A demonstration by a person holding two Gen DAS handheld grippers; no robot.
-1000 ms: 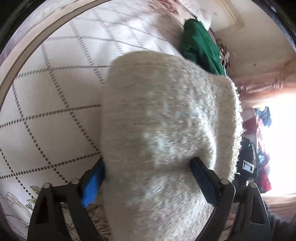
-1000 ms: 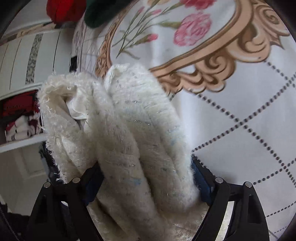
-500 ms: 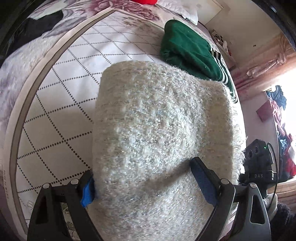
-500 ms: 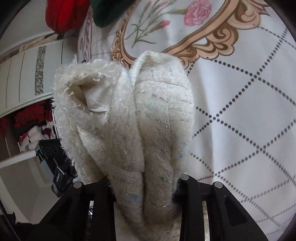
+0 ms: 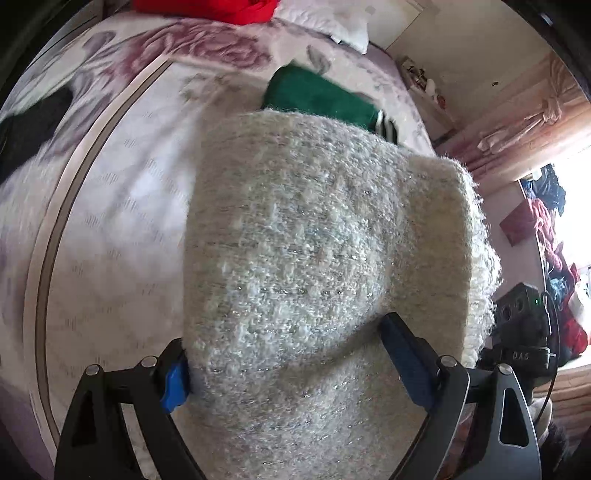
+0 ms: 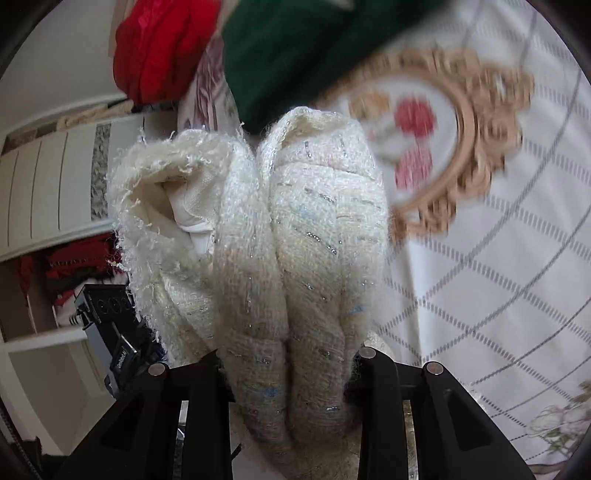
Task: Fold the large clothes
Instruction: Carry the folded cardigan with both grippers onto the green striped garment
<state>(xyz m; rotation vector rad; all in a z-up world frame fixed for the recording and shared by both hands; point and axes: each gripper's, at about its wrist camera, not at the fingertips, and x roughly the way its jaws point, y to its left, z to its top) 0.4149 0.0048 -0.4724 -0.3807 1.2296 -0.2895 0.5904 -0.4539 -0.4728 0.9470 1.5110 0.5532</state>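
Observation:
A thick cream knitted garment (image 5: 314,240), folded into a bundle, hangs clear above the bed. My left gripper (image 5: 284,350) has its jaws wide and pressed into both sides of the bundle, which narrows between the blue pads. From the other end, my right gripper (image 6: 288,356) is shut narrowly on two rolled folds of the same garment (image 6: 303,240); a white lining shows in its open end on the left. Each view catches the other gripper's black body: at the right edge (image 5: 521,332) in the left wrist view, at the lower left (image 6: 110,325) in the right wrist view.
Below lies the bed cover (image 5: 110,221) with a dotted diamond pattern and floral border (image 6: 461,147). A folded green garment (image 5: 317,98) and a red one (image 5: 207,9) lie near the pillow (image 5: 332,22). A black cloth (image 5: 22,133) lies left. Clothes are piled by the window (image 5: 554,240), and shelves (image 6: 74,266) stand beside the bed.
The right jaws closed from wide onto the cream bundle. Both grippers rose with it, so the bed now looks farther away and more of the room shows.

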